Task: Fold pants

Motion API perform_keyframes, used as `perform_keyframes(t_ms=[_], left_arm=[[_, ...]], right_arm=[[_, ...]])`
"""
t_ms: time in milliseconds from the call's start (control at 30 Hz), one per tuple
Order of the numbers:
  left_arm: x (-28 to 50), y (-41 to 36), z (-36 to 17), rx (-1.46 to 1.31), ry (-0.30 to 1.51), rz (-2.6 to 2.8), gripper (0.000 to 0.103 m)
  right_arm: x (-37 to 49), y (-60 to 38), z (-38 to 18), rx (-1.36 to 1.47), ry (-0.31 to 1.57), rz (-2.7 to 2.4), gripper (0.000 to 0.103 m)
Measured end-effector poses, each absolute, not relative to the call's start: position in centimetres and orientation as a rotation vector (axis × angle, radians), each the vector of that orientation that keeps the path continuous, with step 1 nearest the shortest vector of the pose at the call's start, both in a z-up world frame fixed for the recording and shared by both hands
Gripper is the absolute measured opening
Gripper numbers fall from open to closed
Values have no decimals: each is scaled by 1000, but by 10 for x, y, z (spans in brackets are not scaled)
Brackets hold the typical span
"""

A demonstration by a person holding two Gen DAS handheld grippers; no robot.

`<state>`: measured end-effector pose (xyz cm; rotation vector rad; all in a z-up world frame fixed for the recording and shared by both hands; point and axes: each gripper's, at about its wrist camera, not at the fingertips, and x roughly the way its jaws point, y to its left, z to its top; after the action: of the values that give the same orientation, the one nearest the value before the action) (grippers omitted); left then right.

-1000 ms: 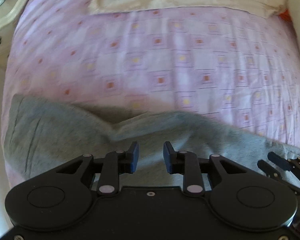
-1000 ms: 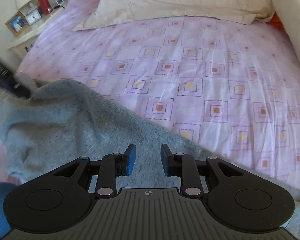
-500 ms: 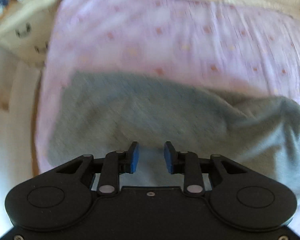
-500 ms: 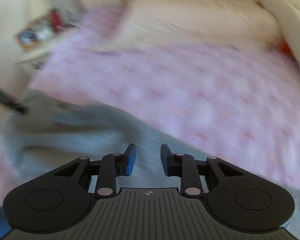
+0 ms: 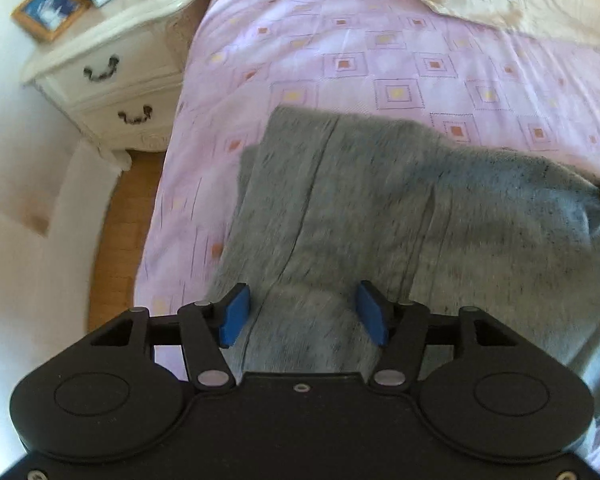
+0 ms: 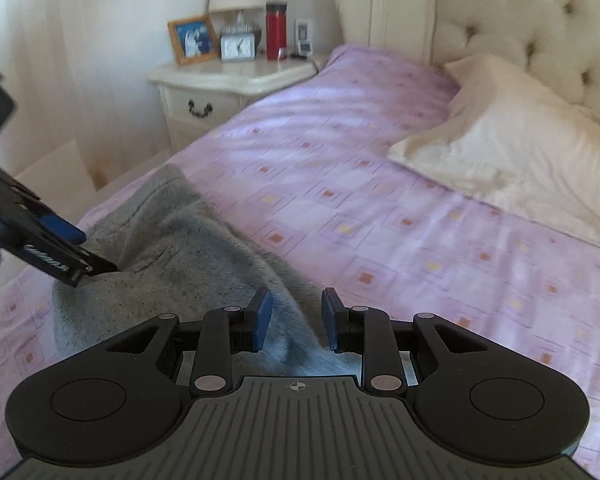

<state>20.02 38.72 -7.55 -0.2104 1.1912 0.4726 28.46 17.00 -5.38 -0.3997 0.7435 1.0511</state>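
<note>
My left gripper, jaws just spread and pinching nothing, hangs over the grey pants, which run from 12 toward 3 o'clock across the pink bedsheet. My right gripper stands half-open with a fabric ridge between its pads; whether it pinches, I cannot tell.

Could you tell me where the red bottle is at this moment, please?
In the right wrist view, the red bottle stands upright on the white nightstand left of the bed, between the small clock and the wall.
</note>
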Motion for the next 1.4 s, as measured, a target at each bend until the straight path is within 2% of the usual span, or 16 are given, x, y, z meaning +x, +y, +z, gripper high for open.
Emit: perform_keyframes(t_ms=[100,133,200,300,467,633,767,867,1033,1200,1267,1300,1400], left_arm=[[190,395,-76,-279,1165,477,67],[189,397,-77,-292,1159,477,68],[188,397,-78,-299,1150,476,69],[182,396,-80,-297,1121,470,69],[167,396,-78,-307,1038,459,69],[161,420,-45,-347,919,430,68],[182,454,-28,-289,864,395,68],[206,473,-23,-252,844,289,68],[250,490,-25,-263,869,142,69],[293,487,-46,-268,1002,135,69],[298,484,-65,-281,1135,147,65],[294,483,-70,-278,1164,161,64],[253,481,-71,-288,1117,218,64]], right_arm=[[287,187,-60,-430,800,1038,27],[287,192,-61,-450,825,1027,22],[278,194,-59,-490,803,1050,6],[249,190,-45,-595,688,1134,6],[248,190,-35,-620,605,1110,6],[261,192,-36,-569,576,1048,5],[237,186,-31,-650,459,1105,5],[225,181,-32,-691,453,1162,6],[216,178,-41,-718,465,1191,6],[227,190,-39,-677,517,1130,7],[236,198,-33,-631,520,1106,12],[242,203,-30,-596,527,1112,19],[252,225,-22,-524,509,1163,23]])
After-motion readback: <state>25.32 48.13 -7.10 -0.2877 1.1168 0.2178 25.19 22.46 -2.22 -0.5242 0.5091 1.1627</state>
